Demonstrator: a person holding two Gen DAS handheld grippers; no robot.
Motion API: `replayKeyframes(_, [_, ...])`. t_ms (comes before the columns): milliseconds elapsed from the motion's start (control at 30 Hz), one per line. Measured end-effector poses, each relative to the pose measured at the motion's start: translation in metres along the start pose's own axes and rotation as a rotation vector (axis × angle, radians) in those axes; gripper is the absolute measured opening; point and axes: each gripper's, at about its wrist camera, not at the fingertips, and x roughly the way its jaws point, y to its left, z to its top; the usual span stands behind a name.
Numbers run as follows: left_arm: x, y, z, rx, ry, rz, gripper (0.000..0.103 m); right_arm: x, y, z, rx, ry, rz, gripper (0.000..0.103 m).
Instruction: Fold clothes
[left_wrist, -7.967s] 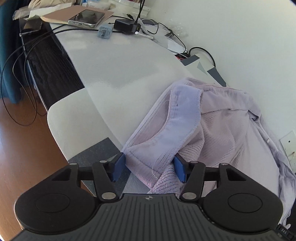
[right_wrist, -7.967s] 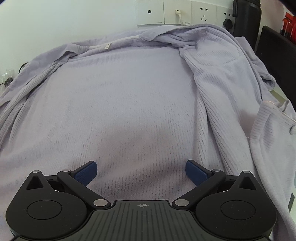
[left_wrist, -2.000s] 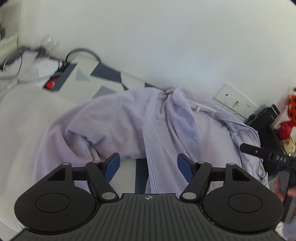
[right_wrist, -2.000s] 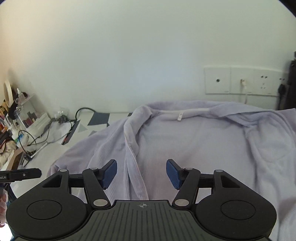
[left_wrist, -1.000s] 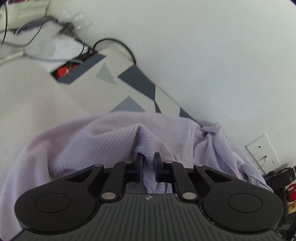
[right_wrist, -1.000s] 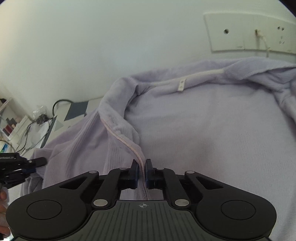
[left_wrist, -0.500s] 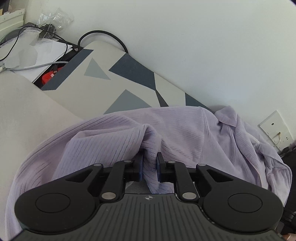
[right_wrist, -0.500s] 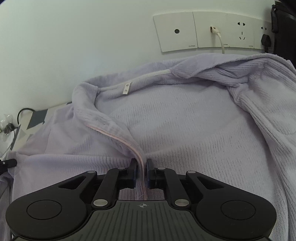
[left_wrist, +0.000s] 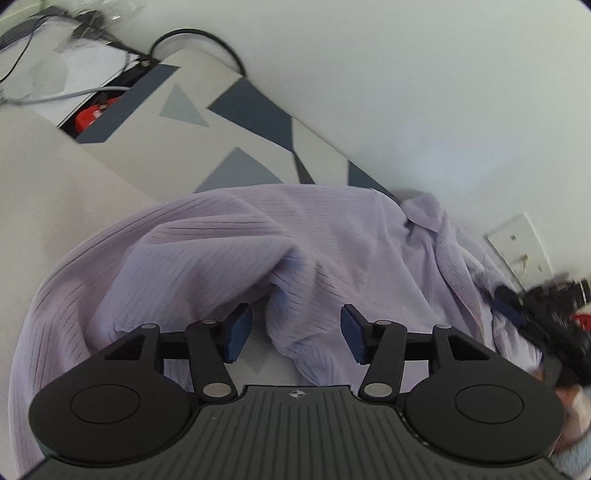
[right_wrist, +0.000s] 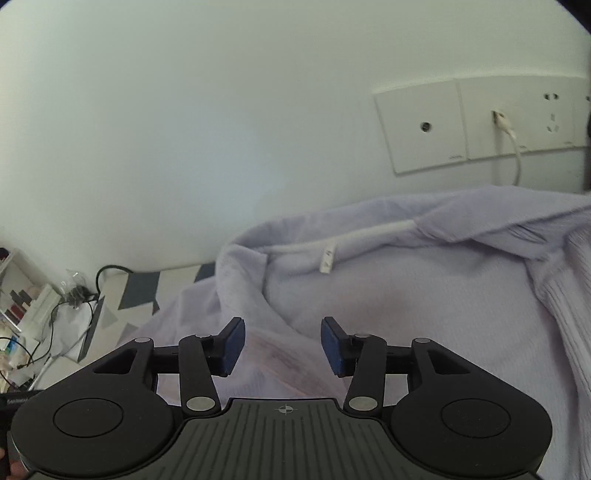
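1. Lilac ribbed knit: a garment (left_wrist: 332, 236) lies spread and rumpled over a pale tabletop (left_wrist: 55, 177), reaching back to a white wall (right_wrist: 184, 129).
2. At far left in the left wrist view, cables (left_wrist: 44, 92) and a red object (left_wrist: 90, 114) sit beside a mat with grey and navy triangles (left_wrist: 236, 122), which runs under the garment's far edge.
3. Left gripper (left_wrist: 291, 334): its jaws have just been opening and now stand apart. A raised fold of the knit sits between the blue pads (left_wrist: 236, 332), touching neither pad as far as can be seen.
4. At that view's right edge, the other gripper shows only as a dark blur.
5. In the right wrist view, clutter and a black cable (right_wrist: 107, 273) lie at far left on the tabletop.
6. Right gripper (right_wrist: 282, 345): its jaws have also just been opening and stand apart above the garment's front edge, with cloth below the gap but not pinched.
7. Further right, the neckline with a small white label (right_wrist: 328, 260) faces up.
8. On the wall at right, white socket plates (right_wrist: 480, 125) hold a white plug and cord (right_wrist: 511, 147).
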Motion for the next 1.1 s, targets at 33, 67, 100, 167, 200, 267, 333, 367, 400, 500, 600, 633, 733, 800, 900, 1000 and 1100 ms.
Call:
replayKeyframes(33, [-0.006,-0.01,-0.002,0.062,0.009,0.002,0.054,0.011,0.007,0.005,-0.016,0.0,0.009,0.042])
replayKeyframes(67, [-0.012,-0.021,-0.003,0.125,0.018,0.004,0.053,0.021,0.013,0.009,-0.03,0.003,0.017,0.041])
replayKeyframes(100, [-0.02,-0.031,-0.004,0.195,0.014,0.007,0.052,0.031,0.017,0.011,-0.037,0.016,0.02,0.038])
replayKeyframes(167, [-0.031,-0.05,-0.002,0.325,0.004,0.023,0.041,0.049,0.024,0.01,-0.055,0.039,0.016,0.035])
replayKeyframes(200, [-0.027,-0.055,0.006,0.364,-0.005,0.038,0.039,0.057,0.026,0.009,-0.063,0.05,0.013,0.034])
replayKeyframes(267, [-0.019,-0.066,0.022,0.441,-0.022,0.069,0.039,0.068,0.027,0.006,-0.068,0.067,0.008,0.032])
replayKeyframes(333, [0.002,-0.073,0.039,0.503,-0.027,0.127,0.049,0.076,0.025,0.002,-0.072,0.081,0.002,0.022])
replayKeyframes(367, [0.019,-0.074,0.047,0.527,-0.024,0.168,0.052,0.077,0.025,0.001,-0.076,0.08,-0.001,0.016])
replayKeyframes(400, [0.033,-0.072,0.052,0.547,-0.016,0.196,0.053,0.078,0.024,-0.001,-0.08,0.08,-0.005,0.015])
replayKeyframes(500, [0.076,-0.066,0.066,0.605,0.006,0.282,0.053,0.08,0.023,-0.003,-0.091,0.077,-0.01,0.014])
replayKeyframes(600, [0.102,-0.058,0.076,0.611,0.033,0.292,0.053,0.081,0.021,-0.001,-0.103,0.08,-0.011,0.014])
replayKeyframes(633, [0.108,-0.054,0.079,0.6,0.049,0.27,0.057,0.082,0.02,-0.001,-0.104,0.083,-0.013,0.014])
replayKeyframes(733, [0.112,-0.047,0.084,0.593,0.056,0.233,0.063,0.085,0.018,0.0,-0.098,0.093,-0.021,0.014])
replayKeyframes(800, [0.114,-0.047,0.084,0.609,0.059,0.216,0.062,0.087,0.019,0.0,-0.102,0.101,-0.03,0.014])
replayKeyframes(900, [0.113,-0.055,0.077,0.657,0.074,0.158,0.008,0.088,0.025,0.001,-0.132,0.107,-0.049,0.014])
replayKeyframes(1000, [0.11,-0.067,0.068,0.698,0.018,0.236,0.007,0.084,0.03,0.004,-0.14,0.1,-0.051,0.013])
replayKeyframes(1100, [0.096,-0.064,0.077,0.654,-0.104,0.277,0.007,0.072,0.03,0.007,-0.146,0.015,-0.084,0.009])
